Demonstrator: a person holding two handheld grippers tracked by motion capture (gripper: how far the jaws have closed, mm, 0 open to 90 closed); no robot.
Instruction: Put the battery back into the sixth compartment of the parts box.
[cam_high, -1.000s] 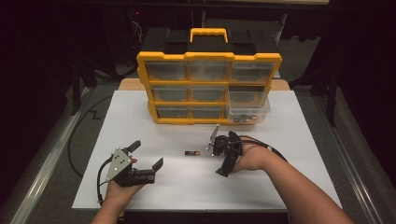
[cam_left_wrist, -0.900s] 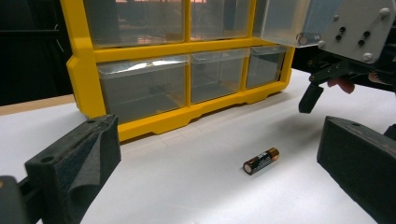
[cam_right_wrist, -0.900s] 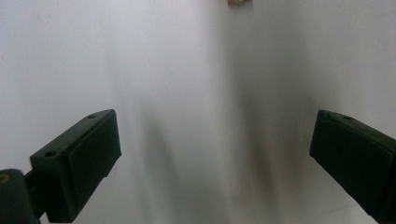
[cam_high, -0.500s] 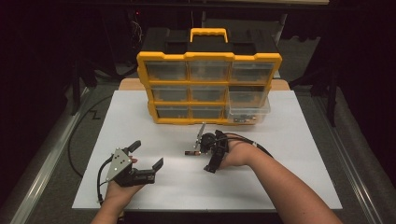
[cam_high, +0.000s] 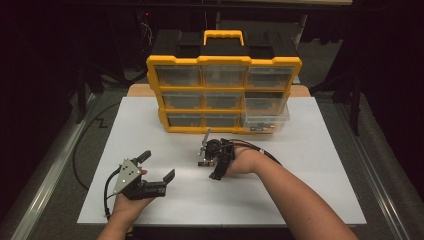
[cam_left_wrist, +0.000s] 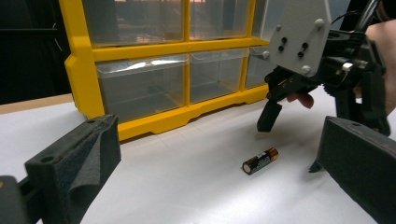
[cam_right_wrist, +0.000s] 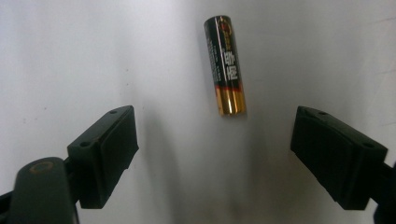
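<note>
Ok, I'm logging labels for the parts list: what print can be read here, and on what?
Battery: lettering runs along its black-and-gold side, too blurred to read.
Yellow drawer organizer: no readable label or number.
Nothing else bears print.

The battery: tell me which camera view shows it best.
The right gripper view. There the battery lies large and sharp on the white table, label and gold end readable, just beyond the right gripper, whose jaws stand open. The left gripper view shows it smaller, lying flat. In the high view it is a tiny dark sliver beside that gripper.
</note>
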